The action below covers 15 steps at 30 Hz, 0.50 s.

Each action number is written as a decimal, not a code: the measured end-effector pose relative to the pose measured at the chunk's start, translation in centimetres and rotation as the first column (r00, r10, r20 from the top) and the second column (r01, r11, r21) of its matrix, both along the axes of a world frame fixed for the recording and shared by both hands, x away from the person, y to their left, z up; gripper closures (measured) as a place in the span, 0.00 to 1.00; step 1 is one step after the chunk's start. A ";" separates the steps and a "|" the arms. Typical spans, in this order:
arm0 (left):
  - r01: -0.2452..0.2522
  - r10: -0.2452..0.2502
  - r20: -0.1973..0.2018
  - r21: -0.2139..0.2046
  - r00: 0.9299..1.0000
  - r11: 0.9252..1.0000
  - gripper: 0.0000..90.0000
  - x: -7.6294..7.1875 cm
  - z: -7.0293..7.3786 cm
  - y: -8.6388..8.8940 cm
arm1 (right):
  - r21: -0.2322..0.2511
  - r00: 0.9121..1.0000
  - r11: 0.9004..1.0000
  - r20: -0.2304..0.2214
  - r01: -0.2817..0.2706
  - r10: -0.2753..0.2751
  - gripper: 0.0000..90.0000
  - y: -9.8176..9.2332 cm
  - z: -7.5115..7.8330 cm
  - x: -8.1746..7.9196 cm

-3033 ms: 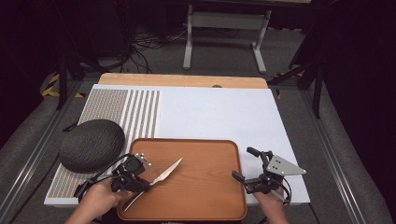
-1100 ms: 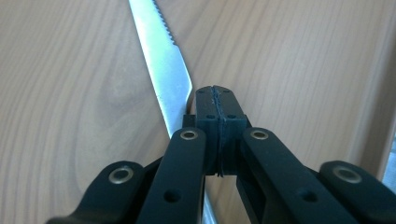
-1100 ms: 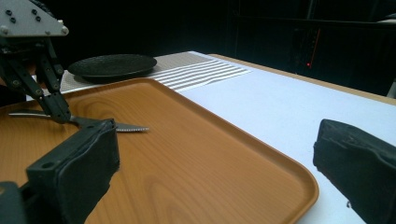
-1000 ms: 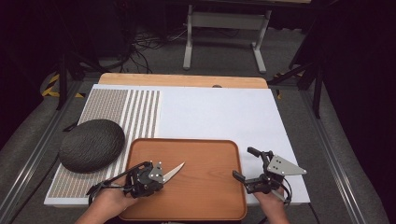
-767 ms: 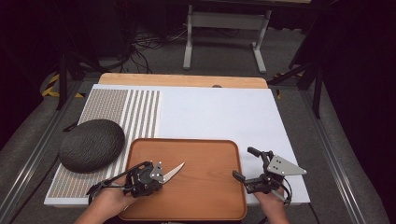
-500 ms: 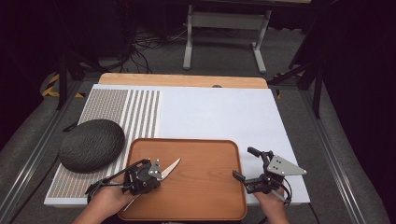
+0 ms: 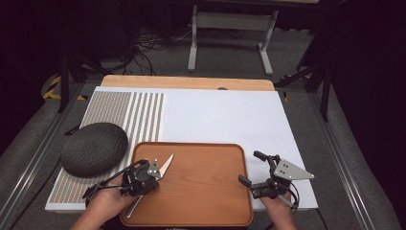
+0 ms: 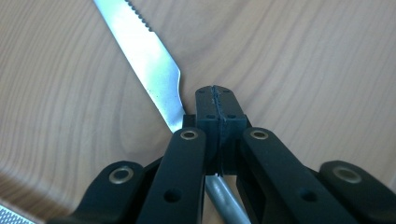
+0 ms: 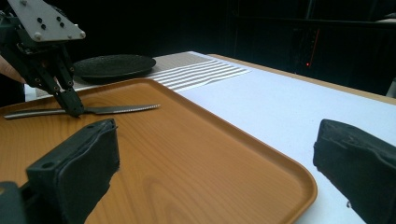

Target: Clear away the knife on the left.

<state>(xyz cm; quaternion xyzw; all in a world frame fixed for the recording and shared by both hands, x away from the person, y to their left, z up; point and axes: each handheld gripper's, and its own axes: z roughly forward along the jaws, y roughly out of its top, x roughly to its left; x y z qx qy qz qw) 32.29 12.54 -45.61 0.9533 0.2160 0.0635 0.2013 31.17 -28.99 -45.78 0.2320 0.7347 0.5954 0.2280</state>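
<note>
Left claw [image 7: 149, 173]: jaws pressed fully together, pointing down at the wooden tray [image 7: 206, 158]. In the left gripper view the closed tips [image 8: 219, 105] stand on the tray just beside the knife [image 8: 152, 60], on the side of its plain back edge; the knife's handle runs underneath the claw's body. Whether the tips touch the metal cannot be told. In the right gripper view the same claw [image 9: 74, 109] meets the knife [image 9: 116, 109] about where blade and handle join.

Knife: flat on the tray, near its left end in the high view [image 7: 166, 165], with the toothed blade pointing up and to the right, away from the person, and the handle reaching back toward the tray's near edge. It is not lifted.

Right claw [image 7: 253, 168]: jaws wide apart with nothing between them, held over the right edge of the tray. In the right gripper view its two black pads [image 9: 77, 163] frame the tray's rounded corner [image 9: 299, 179] and the white surface beyond it.

Surroundings: the tray lies at the near edge of a white worktop [image 7: 225, 117]. A dark round plate [image 7: 94, 149] rests left of the tray, on a patterned strip of dots and stripes [image 7: 127, 112].
</note>
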 end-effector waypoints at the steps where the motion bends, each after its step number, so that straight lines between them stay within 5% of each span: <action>1: -0.003 0.003 0.001 0.004 1.000 1.000 1.00 0.0 0.0 0.0 | -0.003 1.000 1.000 0.000 -0.001 0.001 0.01 0.0 0.0 0.0; 15: -0.054 0.054 -0.007 0.000 0.999 0.999 1.00 0.4 0.0 1.2 | 0.001 1.000 1.000 0.002 0.007 -0.007 0.01 -0.2 0.0 -0.1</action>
